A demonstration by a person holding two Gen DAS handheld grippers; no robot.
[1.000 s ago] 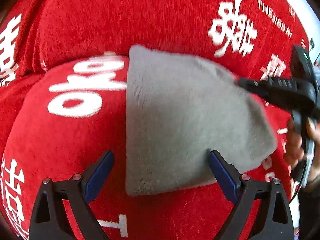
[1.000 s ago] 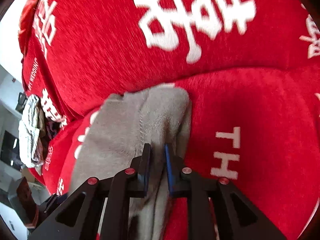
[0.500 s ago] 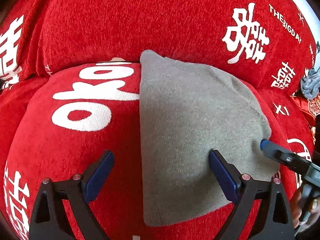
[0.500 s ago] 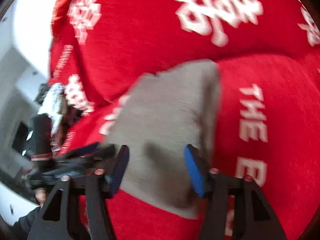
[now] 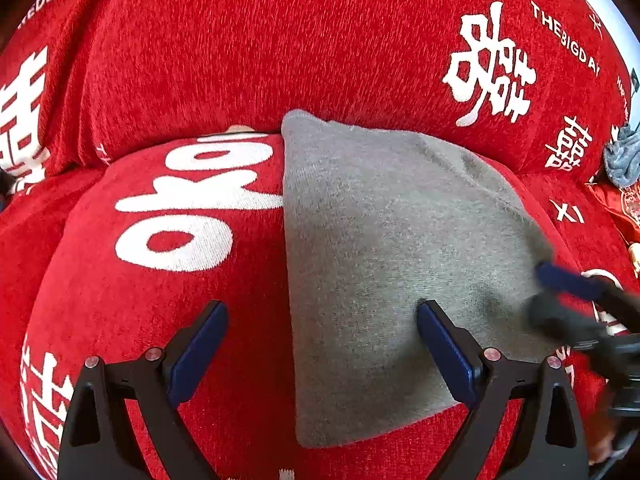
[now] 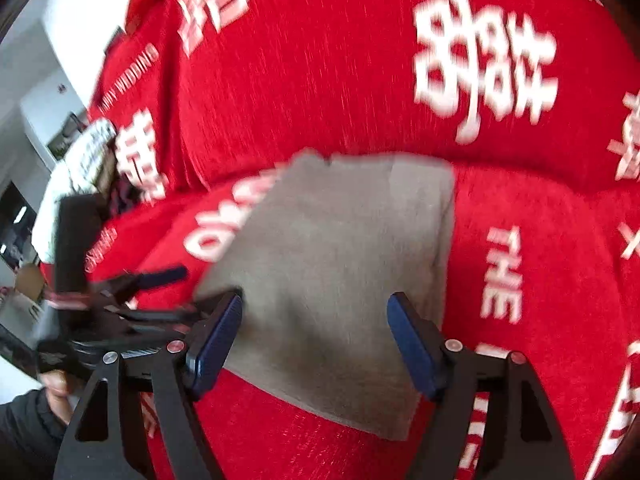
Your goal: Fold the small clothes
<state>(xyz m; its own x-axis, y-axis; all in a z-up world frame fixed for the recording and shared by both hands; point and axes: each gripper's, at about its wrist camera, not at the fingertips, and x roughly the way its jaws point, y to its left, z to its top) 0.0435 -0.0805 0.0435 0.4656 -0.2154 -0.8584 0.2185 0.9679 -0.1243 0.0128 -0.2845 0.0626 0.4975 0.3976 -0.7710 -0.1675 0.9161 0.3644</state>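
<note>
A folded grey knit cloth [image 5: 384, 264] lies flat on the seat of a red sofa [image 5: 168, 304] with white lettering. It also shows in the right wrist view [image 6: 344, 272]. My left gripper [image 5: 320, 344] is open and empty, its jaws straddling the cloth's left edge just above it. My right gripper [image 6: 316, 332] is open and empty over the cloth's near part. The right gripper shows blurred at the cloth's right edge in the left wrist view [image 5: 576, 300]. The left gripper shows at the left in the right wrist view [image 6: 136, 300].
The red sofa backrest [image 5: 280, 48] rises right behind the cloth. A blue-grey garment [image 5: 624, 156] lies at the far right of the sofa. A pile of pale clothes [image 6: 84, 152] sits at the sofa's left end. A white wall [image 6: 48, 48] is beyond it.
My right gripper let go of the cloth's edge, opened and pulled back. The cloth now lies flat. My left gripper stayed open and hardly moved.
</note>
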